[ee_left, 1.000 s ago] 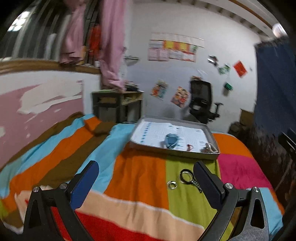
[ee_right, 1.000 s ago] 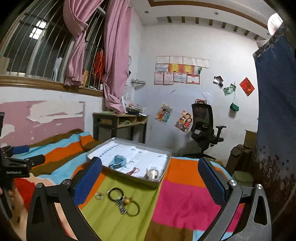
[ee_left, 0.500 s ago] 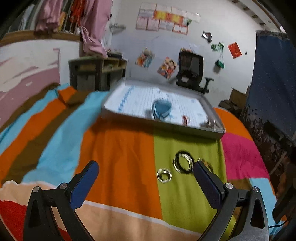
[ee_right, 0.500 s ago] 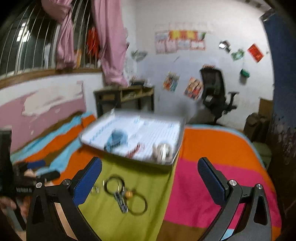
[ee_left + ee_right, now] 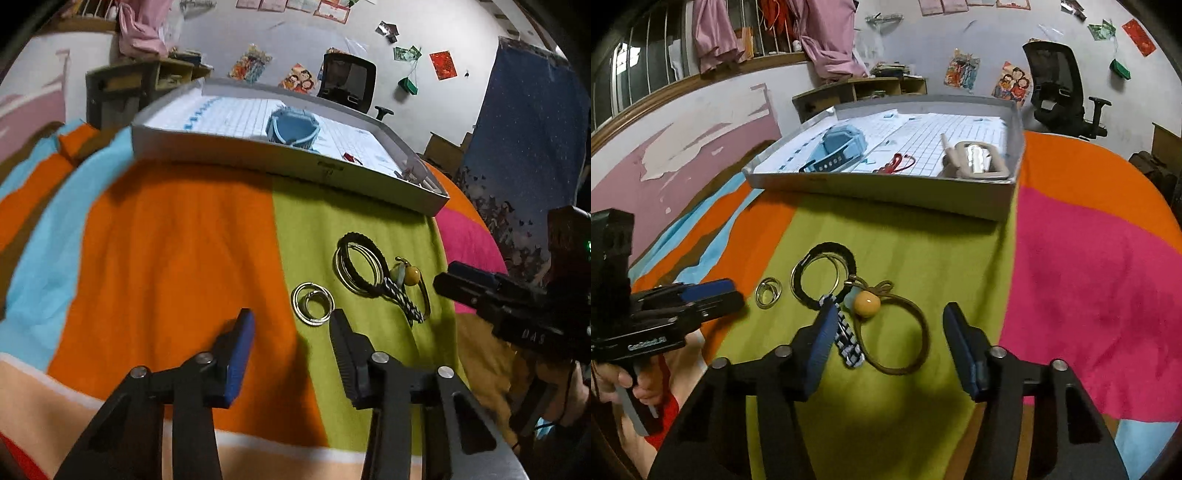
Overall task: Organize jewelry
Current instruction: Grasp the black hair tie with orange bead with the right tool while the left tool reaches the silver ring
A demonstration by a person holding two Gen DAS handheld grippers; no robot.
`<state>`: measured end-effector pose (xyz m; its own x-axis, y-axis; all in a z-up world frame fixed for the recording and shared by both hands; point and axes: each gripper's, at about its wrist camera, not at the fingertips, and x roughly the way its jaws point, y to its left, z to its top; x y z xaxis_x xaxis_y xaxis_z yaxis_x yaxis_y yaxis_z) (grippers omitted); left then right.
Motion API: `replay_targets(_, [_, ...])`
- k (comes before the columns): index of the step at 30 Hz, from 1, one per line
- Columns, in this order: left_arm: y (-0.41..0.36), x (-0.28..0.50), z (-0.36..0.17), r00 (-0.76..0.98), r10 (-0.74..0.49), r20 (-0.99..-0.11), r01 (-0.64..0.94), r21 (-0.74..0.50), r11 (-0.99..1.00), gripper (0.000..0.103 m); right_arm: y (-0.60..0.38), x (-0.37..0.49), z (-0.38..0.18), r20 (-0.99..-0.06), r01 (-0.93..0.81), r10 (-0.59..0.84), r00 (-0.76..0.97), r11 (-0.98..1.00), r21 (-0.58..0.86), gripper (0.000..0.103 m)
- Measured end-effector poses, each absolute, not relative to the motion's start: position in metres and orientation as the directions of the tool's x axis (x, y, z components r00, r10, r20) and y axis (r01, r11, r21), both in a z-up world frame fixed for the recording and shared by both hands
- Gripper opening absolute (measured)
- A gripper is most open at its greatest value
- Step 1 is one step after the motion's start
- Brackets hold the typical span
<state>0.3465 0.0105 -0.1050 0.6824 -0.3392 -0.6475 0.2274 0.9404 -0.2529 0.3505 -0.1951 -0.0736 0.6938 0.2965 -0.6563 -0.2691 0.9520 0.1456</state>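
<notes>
Approach step, nothing picked yet. Left claw (image 5: pixel 291 325) is spread open and empty, low over the bed's striped blanket (image 5: pixel 177 236), with the small silver rings (image 5: pixel 313 303) just ahead of its right finger. Right claw (image 5: pixel 886 325) is also spread open and empty, over the brown hair tie with yellow bead (image 5: pixel 886 325), its left finger near the checkered cord (image 5: pixel 847 345). The black bracelet with silver hoops (image 5: pixel 823 273) lies beside these on the green stripe. Grey tray (image 5: pixel 886 192) further back already holds a blue band, a red cord and a beige piece. Next move likely: shift left claw right to straddle the rings, close gently on the thin metal, carry to the tray.
</notes>
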Motion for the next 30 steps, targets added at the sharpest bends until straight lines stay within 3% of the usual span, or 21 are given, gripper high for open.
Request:
replay_targets(2, [0.008,0.351,-0.106,0.681,-0.36,-0.638,0.247,-0.263,0.933,0.029,-0.191,0.353,-0.075,-0.655,-0.275,0.304,0.691,0.949,0.15,0.047])
replay_targets(4, [0.005,0.356,-0.108,0.678,-0.364,-0.639,0.259,-0.256,0.931,0.028,-0.188,0.354,-0.076,-0.656,-0.275,0.303,0.691,0.95,0.149,0.039])
replay_targets(11, [-0.007,0.358,-0.114,0.678,-0.317,-0.663,0.284,-0.161,0.945,0.028,-0.184,0.363,-0.08,-0.678,-0.264,0.288,0.677,0.954,0.142,0.03])
replay_targets(21, [-0.012,0.352,-0.105,0.717,-0.299,-0.63,0.3,-0.109,0.948,0.024,-0.169,0.371,-0.078,-0.685,-0.26,0.266,0.678,0.959,0.115,0.029])
replay_targets(22, [-0.015,0.35,-0.105,0.718,-0.295,-0.63,0.308,-0.092,0.947,0.024,-0.168,0.371,-0.078,-0.686,-0.262,0.264,0.678,0.959,0.111,0.025])
replay_targets(25, [-0.021,0.352,-0.106,0.717,-0.277,-0.64,0.316,-0.057,0.947,0.011,-0.169,0.371,-0.079,-0.687,-0.262,0.267,0.676,0.958,0.114,0.021])
replay_targets(30, [-0.024,0.359,-0.107,0.715,-0.276,-0.643,0.315,-0.056,0.947,0.007,-0.169,0.371,-0.08,-0.687,-0.263,0.266,0.677,0.958,0.113,0.021])
